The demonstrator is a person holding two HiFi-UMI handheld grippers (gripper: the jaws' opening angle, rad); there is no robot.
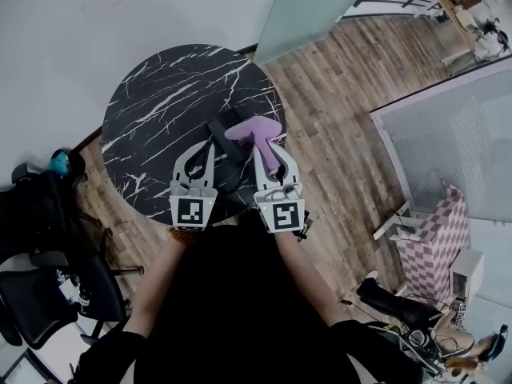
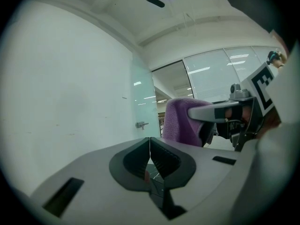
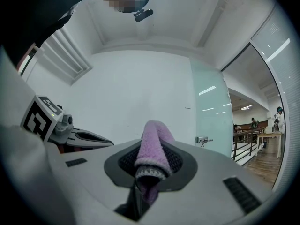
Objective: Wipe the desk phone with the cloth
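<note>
Two claws, mid-frame above the marble counter: right claw clamps the purple cloth; left claw is fully closed, empty.

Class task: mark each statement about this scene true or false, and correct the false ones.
1. The right gripper is shut on the purple cloth. True.
2. The left gripper has its jaws wide apart. False: they are together, with nothing between them.
3. Both grippers reach out over the table. True.
4. The table is square and white. False: it is round and dark with white veins.
</note>
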